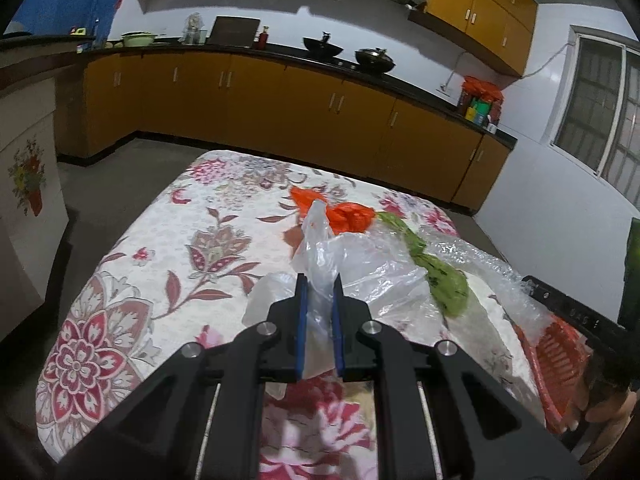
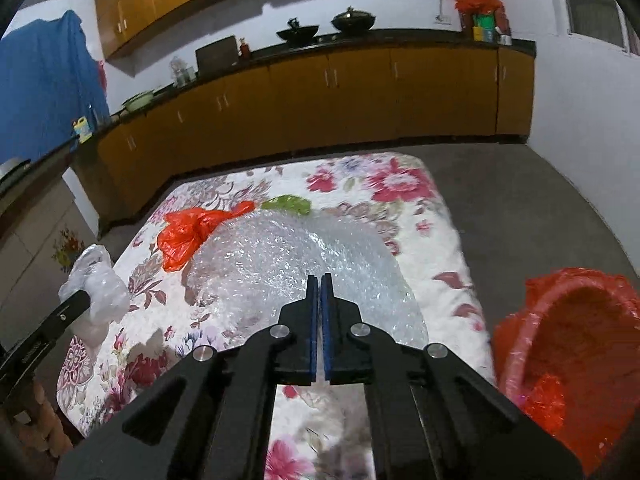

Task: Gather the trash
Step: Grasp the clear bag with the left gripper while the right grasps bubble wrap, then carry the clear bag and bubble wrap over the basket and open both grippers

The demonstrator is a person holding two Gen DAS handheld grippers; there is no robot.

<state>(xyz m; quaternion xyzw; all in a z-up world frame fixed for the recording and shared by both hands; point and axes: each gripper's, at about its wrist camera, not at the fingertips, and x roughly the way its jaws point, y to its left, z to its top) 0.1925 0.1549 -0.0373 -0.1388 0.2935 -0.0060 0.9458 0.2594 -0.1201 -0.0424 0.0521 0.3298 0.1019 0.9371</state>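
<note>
Orange-fronted kitchen cabinets (image 1: pixel 280 96) run along the far wall under a dark counter, and in front of them stands a table covered with a floral cloth (image 1: pixel 132 264). Trash lies toward the table's right half: a clear plastic bag (image 1: pixel 352 264), a crumpled orange bag (image 1: pixel 348 216) farther back near the middle, a green bag (image 1: pixel 444 280) stretched beside it toward the right edge, and a sheet of bubble wrap (image 2: pixel 304 264) spread across the near right part of the cloth. The left gripper (image 1: pixel 319 284) is clenched on a fold of the clear plastic bag, which bunches up between its blue pads. The right gripper (image 2: pixel 319 284) has its jaws pressed together over the bubble wrap's near edge; whether it pinches the sheet I cannot tell. A red basket (image 2: pixel 560 344) lined with red plastic sits just off the table's near right corner.
</note>
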